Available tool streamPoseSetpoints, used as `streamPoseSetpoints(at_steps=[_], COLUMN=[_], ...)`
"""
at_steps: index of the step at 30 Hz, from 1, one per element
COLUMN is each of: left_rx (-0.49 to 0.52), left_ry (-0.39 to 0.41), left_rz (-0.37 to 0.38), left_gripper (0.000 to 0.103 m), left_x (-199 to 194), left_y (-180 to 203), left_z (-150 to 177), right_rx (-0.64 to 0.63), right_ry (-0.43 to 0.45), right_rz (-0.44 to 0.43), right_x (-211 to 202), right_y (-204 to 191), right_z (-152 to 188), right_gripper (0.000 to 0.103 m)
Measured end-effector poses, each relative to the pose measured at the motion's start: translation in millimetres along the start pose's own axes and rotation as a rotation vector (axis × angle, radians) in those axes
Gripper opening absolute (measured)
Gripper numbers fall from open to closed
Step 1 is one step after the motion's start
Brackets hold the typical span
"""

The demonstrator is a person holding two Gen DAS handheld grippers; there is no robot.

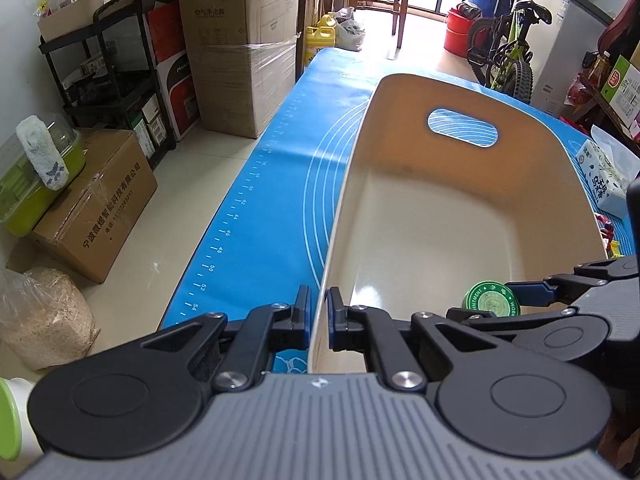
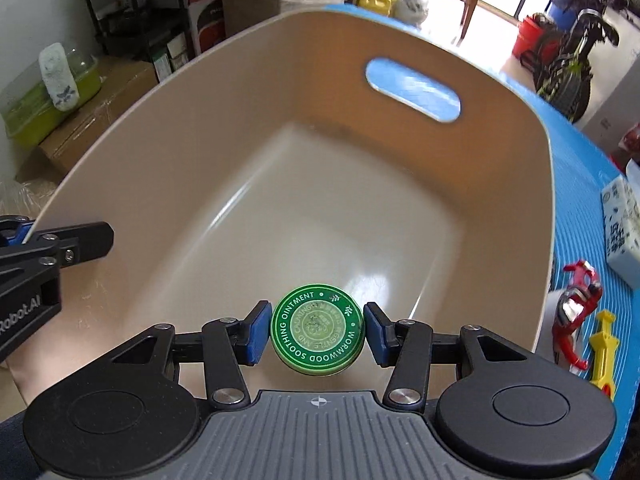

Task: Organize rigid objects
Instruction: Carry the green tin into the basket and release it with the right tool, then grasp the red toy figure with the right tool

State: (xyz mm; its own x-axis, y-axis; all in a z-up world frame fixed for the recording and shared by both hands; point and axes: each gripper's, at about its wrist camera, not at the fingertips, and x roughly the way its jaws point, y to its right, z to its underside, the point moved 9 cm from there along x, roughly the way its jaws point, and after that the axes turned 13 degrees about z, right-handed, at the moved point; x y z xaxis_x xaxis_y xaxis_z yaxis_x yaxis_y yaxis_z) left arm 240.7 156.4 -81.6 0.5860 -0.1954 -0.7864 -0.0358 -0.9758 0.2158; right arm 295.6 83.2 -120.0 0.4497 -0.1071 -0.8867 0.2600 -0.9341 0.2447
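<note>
A beige plastic bin (image 1: 460, 200) with a handle slot stands on the blue mat (image 1: 280, 160). My left gripper (image 1: 319, 316) is shut on the bin's left wall near its front corner. My right gripper (image 2: 317, 334) is shut on a round green ointment tin (image 2: 318, 330) and holds it inside the bin, above the floor near the front. The tin (image 1: 491, 300) and right gripper also show in the left wrist view. The bin (image 2: 280, 140) holds nothing else. The left gripper's fingers (image 2: 80, 240) show at the bin's left wall in the right wrist view.
A red toy (image 2: 576, 320), a yellow toy (image 2: 606, 344) and a tissue pack (image 2: 622, 232) lie on the mat right of the bin. Cardboard boxes (image 1: 240, 40), a black shelf (image 1: 112, 68) and a bicycle (image 1: 512, 40) stand around the table.
</note>
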Motion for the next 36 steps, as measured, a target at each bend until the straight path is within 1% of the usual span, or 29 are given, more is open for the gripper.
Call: streamPoseSetpoints(at_steps=[2, 3, 4, 6, 11, 12, 13, 14, 16, 19, 21, 25, 29, 32, 36], left_rx=[0.003, 0.004, 0.003, 0.003, 0.004, 0.004, 0.004, 0.003, 0.003, 0.007, 0.007, 0.007, 0.008, 0.009, 0.009], left_ry=[0.000, -0.001, -0.001, -0.002, -0.001, -0.002, -0.002, -0.002, -0.002, -0.001, 0.000, -0.001, -0.001, 0.000, 0.000], left_rz=[-0.003, -0.005, -0.006, -0.004, -0.004, -0.004, -0.004, -0.003, -0.003, -0.004, -0.003, -0.004, -0.004, -0.003, -0.003], left_gripper=[0.009, 0.010, 0.010, 0.010, 0.010, 0.010, 0.010, 0.010, 0.010, 0.010, 0.010, 0.010, 0.010, 0.010, 0.010], left_x=[0, 0, 0, 0, 0, 0, 0, 0, -1, 0, 0, 0, 0, -1, -1], left_y=[-1, -1, -2, -2, -2, -2, -3, -2, -2, -2, -2, -2, -3, -3, -3], left_z=[-1, -1, -1, -1, -1, -1, -1, -1, -1, -1, -1, -1, -1, -1, -1], right_rx=[0.030, 0.041, 0.050, 0.061, 0.124, 0.139, 0.158, 0.180, 0.208, 0.258, 0.286, 0.313, 0.342, 0.355, 0.341], right_ry=[0.015, 0.024, 0.031, 0.044, 0.106, 0.124, 0.143, 0.173, 0.227, 0.271, 0.288, 0.278, 0.241, 0.224, 0.230], right_rz=[-0.005, -0.016, -0.027, -0.031, -0.085, -0.095, -0.089, -0.081, -0.078, -0.067, -0.041, 0.027, 0.084, 0.111, 0.139], right_x=[-3, -5, -7, -11, -31, -37, -44, -51, -66, -81, -85, -79, -59, -41, -23], right_y=[5, 6, 8, 12, 25, 30, 37, 43, 59, 89, 111, 151, 186, 199, 207], right_z=[-1, -1, -1, 1, 0, -1, -2, -3, -4, -1, 3, 18, 40, 52, 58], right_gripper=[0.058, 0.062, 0.064, 0.065, 0.066, 0.068, 0.076, 0.079, 0.081, 0.084, 0.085, 0.088, 0.088, 0.088, 0.088])
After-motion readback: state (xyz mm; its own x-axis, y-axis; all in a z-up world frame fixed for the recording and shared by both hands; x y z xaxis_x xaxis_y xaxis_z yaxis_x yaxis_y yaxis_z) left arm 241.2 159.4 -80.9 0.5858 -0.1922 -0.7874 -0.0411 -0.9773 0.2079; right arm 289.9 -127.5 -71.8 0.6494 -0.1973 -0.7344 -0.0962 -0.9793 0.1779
